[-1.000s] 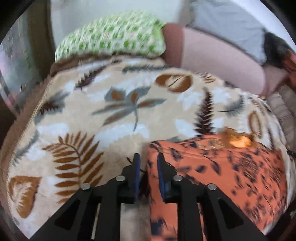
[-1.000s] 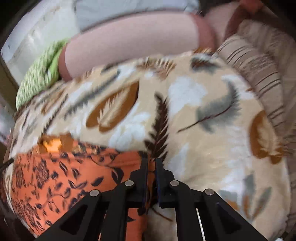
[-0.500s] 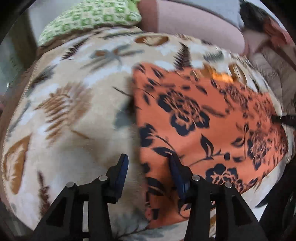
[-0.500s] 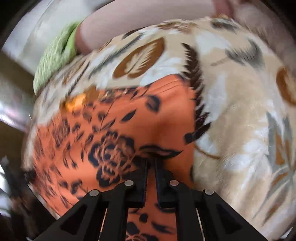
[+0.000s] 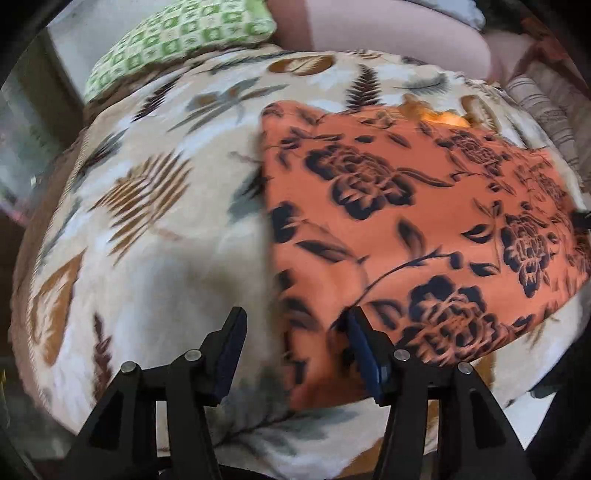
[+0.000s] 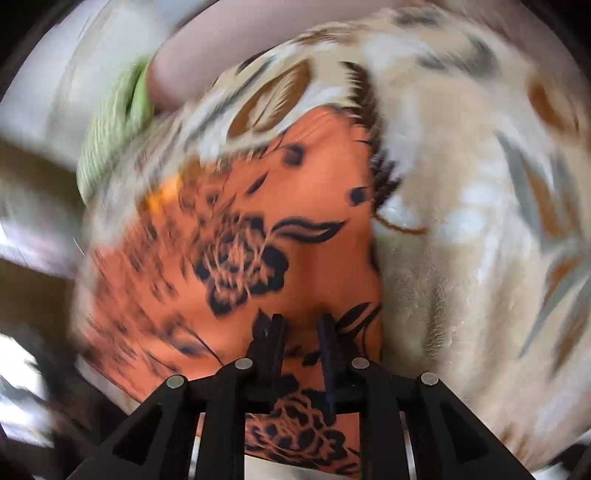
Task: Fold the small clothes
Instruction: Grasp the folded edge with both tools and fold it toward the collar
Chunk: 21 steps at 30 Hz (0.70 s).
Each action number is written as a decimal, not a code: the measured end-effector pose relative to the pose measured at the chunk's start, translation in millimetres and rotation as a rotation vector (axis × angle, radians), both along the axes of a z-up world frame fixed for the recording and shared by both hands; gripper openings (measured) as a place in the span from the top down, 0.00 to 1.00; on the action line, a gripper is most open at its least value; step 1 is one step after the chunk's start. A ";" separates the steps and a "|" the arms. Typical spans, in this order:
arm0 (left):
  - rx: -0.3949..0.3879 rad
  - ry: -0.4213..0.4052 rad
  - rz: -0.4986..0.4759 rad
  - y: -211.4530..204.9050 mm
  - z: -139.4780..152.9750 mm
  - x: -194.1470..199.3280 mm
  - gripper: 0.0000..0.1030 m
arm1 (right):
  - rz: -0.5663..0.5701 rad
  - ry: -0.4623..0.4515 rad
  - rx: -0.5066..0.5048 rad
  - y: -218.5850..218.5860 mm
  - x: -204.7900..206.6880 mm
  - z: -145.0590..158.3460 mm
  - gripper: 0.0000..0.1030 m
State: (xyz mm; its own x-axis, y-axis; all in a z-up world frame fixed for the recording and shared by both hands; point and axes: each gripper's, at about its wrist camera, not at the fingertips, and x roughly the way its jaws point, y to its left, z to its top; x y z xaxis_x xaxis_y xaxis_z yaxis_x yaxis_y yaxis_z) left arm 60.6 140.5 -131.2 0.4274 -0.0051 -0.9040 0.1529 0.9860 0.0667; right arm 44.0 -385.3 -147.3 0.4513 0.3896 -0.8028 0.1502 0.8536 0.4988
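Two tools are in your hands, each seen from its own wrist camera above a bed covered by a cream blanket (image 5: 155, 266) printed with brown and grey leaves. An orange cloth (image 5: 406, 221) with dark blue flowers lies spread flat on that blanket, toward the near edge of the bed. Your left tool (image 5: 295, 339) has its jaws spread and still opening; they straddle the cloth's near left corner, one pad over bare blanket and the other at the fabric, and no pad presses on the cloth. Your right tool (image 6: 301, 341) has its jaws only a little apart and opening, with the orange cloth (image 6: 236, 236) lying in the gap near its right edge; whether the pads still touch the fabric is hard to make out. The right wrist view is heavily blurred, so the print and the bed's left side smear together. At the far side of the bed sits a green checked pillow (image 5: 177, 40), cut off by the lens rim, beside a pale pink bolster (image 5: 388, 33) that is only partly in view. A striped cushion (image 5: 543, 107) shows at the far right edge.
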 end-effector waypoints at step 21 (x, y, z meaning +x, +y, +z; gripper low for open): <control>-0.171 -0.126 0.067 -88.0 21.9 17.0 0.30 | -0.020 -0.147 0.049 -14.2 13.3 37.0 0.76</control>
